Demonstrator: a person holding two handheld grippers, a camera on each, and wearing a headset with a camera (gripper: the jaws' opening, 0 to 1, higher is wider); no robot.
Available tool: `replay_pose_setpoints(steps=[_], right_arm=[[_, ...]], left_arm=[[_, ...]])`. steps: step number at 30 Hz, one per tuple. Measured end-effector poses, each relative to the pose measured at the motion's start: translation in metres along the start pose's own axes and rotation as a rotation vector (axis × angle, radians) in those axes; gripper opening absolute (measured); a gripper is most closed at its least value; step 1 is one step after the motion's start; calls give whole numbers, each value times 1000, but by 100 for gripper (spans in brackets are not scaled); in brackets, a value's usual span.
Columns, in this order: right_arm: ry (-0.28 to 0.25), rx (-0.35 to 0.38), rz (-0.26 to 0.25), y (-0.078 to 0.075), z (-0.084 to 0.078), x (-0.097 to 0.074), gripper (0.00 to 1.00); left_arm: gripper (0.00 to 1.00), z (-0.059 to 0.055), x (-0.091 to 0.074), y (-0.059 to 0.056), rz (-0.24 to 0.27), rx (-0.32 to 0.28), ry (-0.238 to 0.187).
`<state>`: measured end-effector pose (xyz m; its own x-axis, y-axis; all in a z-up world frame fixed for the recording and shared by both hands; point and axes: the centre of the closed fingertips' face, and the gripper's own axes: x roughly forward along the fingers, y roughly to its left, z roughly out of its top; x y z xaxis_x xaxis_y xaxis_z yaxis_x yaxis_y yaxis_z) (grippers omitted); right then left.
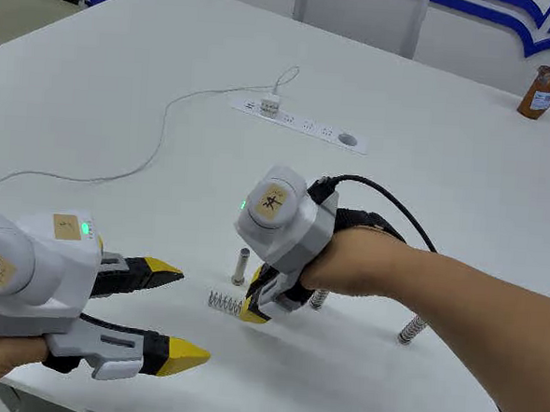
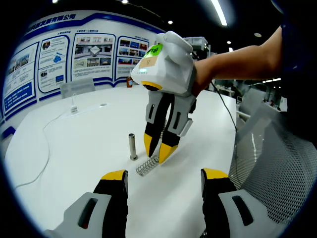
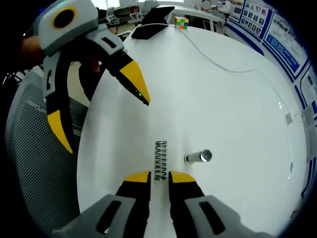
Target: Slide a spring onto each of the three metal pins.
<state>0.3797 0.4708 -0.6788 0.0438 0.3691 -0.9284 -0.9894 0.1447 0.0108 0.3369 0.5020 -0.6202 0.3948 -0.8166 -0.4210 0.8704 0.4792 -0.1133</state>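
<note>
Nearest, holds yellow-tipped left tongs spread, empty. Straddles loose silver coil spring, flat on white counter, with narrowly parted right tongs; cannot tell if pinching. Leaves upright metal pin beside it bare; tilted spring rightward probably fitted.

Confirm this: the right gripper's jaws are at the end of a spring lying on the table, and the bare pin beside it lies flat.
The pin stands upright, not flat; the left gripper view shows it. The right gripper is indeed at the lying spring's end.
</note>
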Motion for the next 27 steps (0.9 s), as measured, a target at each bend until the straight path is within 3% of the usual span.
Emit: replay_pose_setpoints(steps=[11, 27], right_arm=[[13, -9, 0, 0, 1, 10, 14], [4, -23, 1, 2, 3, 9, 12]], left_arm=[[61, -2, 1, -1, -4, -5, 8], [59, -3, 3, -3, -11, -3, 15]])
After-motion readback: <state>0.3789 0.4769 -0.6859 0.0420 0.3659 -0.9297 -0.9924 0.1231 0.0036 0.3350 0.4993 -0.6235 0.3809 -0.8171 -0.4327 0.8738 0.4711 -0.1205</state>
